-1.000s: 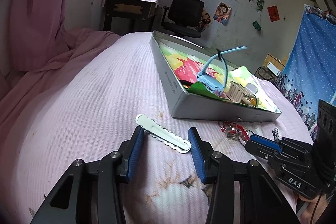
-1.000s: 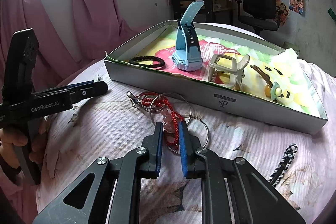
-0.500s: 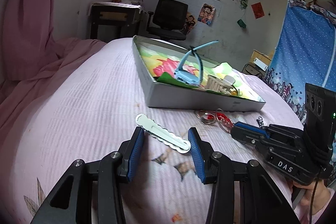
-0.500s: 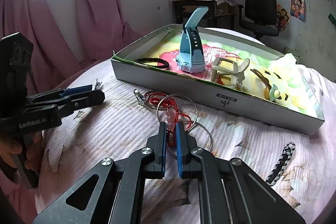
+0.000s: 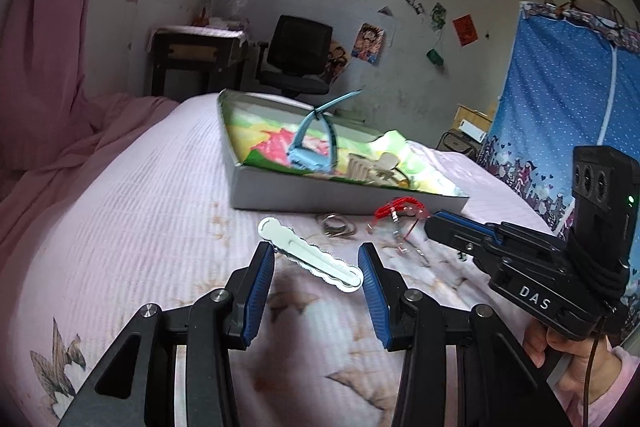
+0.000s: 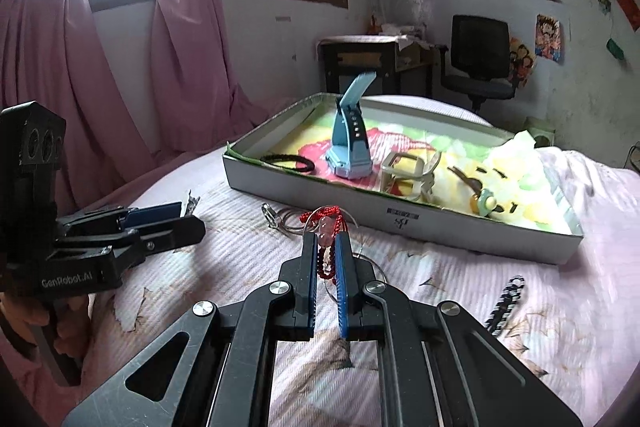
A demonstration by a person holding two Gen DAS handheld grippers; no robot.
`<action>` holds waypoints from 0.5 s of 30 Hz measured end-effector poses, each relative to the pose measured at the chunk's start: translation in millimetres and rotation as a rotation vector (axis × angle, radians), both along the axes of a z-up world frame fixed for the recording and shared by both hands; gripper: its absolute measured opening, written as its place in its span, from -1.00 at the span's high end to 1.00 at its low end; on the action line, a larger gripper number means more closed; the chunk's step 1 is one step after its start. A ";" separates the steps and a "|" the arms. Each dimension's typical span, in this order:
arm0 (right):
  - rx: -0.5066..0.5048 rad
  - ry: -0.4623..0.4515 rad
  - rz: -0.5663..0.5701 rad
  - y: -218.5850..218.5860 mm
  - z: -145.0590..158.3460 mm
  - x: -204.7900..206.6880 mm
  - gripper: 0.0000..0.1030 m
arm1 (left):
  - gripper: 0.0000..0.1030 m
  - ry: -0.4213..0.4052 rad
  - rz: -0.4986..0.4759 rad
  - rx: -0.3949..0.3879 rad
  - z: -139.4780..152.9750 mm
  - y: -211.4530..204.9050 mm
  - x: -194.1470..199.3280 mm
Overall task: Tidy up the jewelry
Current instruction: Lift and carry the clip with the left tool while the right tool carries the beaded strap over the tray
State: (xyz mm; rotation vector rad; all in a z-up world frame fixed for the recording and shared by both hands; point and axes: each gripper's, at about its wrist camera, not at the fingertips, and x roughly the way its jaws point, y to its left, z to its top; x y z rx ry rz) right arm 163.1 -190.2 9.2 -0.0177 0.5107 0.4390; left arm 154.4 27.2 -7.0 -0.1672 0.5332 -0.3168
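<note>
Right hand-held gripper (image 6: 325, 247) clamped on red beaded cord (image 6: 326, 227), seemingly lifted, left hand-held gripper (image 5: 318, 269) apart around silver hair clip (image 5: 310, 254)

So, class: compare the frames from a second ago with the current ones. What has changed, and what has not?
The right gripper closed on the red beaded cord and raised it off the bedspread, metal rings trailing. The left gripper stayed open around the silver hair clip; the tray and its contents kept their places.
</note>
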 end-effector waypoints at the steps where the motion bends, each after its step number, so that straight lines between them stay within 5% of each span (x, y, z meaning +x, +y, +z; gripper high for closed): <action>1: -0.005 0.004 -0.002 -1.1 1.6 -0.7 0.85 | 0.20 -0.008 -0.006 0.006 1.3 -2.2 -2.0; 7: -0.103 0.063 -0.032 -6.1 6.0 -0.7 0.85 | 0.20 -0.026 -0.024 0.018 3.1 -7.1 -7.0; 15: -0.039 0.012 -0.078 -23.1 21.7 -4.9 0.85 | 0.20 -0.093 -0.013 0.000 20.2 -10.4 -7.9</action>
